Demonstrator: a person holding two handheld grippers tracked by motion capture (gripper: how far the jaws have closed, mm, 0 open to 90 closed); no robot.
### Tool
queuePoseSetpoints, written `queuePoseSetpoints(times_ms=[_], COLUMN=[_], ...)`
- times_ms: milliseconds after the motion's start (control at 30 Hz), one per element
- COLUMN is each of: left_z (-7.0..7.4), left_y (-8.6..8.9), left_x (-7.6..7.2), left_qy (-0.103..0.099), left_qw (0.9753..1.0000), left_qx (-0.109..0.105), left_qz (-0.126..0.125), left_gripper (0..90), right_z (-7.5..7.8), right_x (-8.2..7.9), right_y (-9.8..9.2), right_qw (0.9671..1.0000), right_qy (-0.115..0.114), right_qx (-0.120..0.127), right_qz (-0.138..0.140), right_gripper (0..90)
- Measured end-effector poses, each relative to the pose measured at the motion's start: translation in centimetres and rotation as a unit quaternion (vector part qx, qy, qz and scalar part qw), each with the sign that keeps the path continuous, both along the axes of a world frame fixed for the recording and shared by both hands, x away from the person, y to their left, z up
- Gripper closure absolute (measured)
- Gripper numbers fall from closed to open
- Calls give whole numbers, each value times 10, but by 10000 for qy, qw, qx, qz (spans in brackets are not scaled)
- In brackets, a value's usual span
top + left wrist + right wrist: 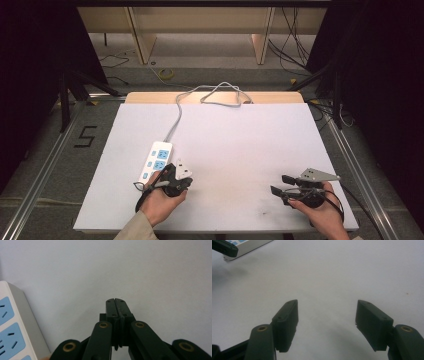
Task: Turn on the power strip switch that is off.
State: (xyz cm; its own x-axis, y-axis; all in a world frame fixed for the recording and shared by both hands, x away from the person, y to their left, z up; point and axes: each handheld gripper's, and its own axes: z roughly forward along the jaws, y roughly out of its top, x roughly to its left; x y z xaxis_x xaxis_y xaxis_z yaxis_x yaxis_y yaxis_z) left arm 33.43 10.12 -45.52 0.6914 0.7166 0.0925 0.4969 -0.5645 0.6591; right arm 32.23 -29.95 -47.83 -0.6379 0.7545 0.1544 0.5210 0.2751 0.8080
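A white power strip (157, 160) with blue sockets lies at the table's left, its grey cable (210, 95) running off the far edge. My left gripper (169, 170) is held just right of the strip's near end. In the left gripper view it (116, 301) is shut with nothing between its jaws, and the strip (12, 332) lies at the left edge. My right gripper (280, 184) sits near the front right, pointing left, apart from the strip. The right gripper view shows it (327, 312) open over bare table, with the strip's end (247, 247) far off at the top left.
The white table top (240, 145) is bare between the two grippers and toward the back. A wooden strip (270, 97) borders its far edge. Beyond it are a floor with loose cables (167, 74) and wooden furniture legs (262, 47).
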Motion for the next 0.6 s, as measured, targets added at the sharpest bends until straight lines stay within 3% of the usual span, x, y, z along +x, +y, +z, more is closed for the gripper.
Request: queuePoseSetpoints(times_ms=[600], left_z=[5], left_y=[8], left_x=[3], left_qy=[77], left_qw=[9997], left_qx=[76], left_qz=[197], left_gripper=[898], right_z=[0], right_x=[0], right_y=[0], right_qw=[10000], right_qy=[-11], right_qx=[-14], right_qz=[3], right_gripper=[356])
